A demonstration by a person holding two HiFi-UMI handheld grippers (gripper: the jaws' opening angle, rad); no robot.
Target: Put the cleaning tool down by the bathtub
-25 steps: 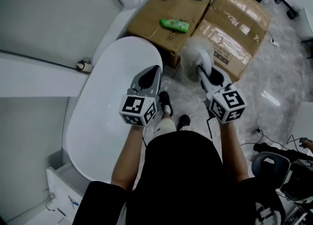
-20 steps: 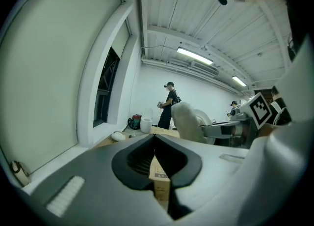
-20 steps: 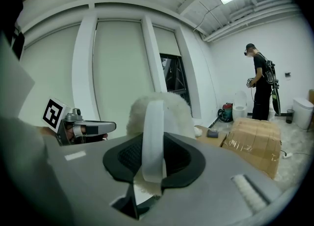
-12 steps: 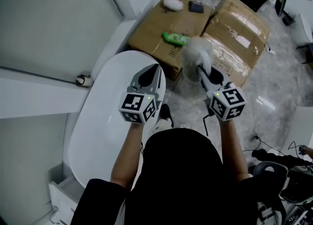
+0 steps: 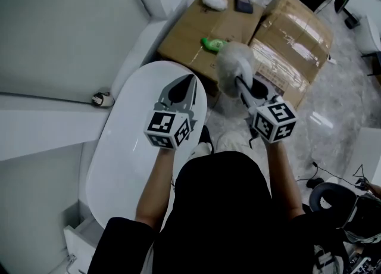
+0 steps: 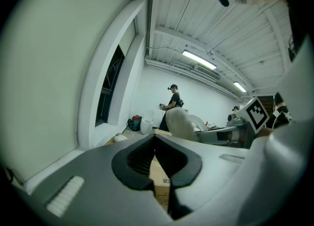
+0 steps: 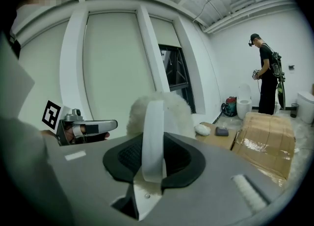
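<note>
The cleaning tool is a fluffy white brush (image 5: 234, 66) on a white handle (image 7: 153, 136). My right gripper (image 5: 245, 88) is shut on that handle, and the fluffy head (image 7: 164, 112) stands up past the jaws. It hangs above the floor between the white oval bathtub (image 5: 128, 153) and the cardboard boxes. My left gripper (image 5: 191, 78) is held over the tub's far end, shut with nothing in it, its tips (image 6: 155, 137) meeting. From the left gripper view the brush (image 6: 179, 122) shows just right of those tips.
Two cardboard boxes (image 5: 190, 28) (image 5: 294, 25) lie on the floor beyond the tub, carrying a green bottle (image 5: 211, 44), a white pad (image 5: 214, 1) and a dark item (image 5: 243, 6). A person (image 7: 267, 77) stands far off by a toilet (image 7: 244, 106). A chair (image 5: 333, 198) stands at lower right.
The right gripper has carried the brush slightly left, toward the tub's end, so its head now overlaps the green bottle. The left gripper stays over the tub.
</note>
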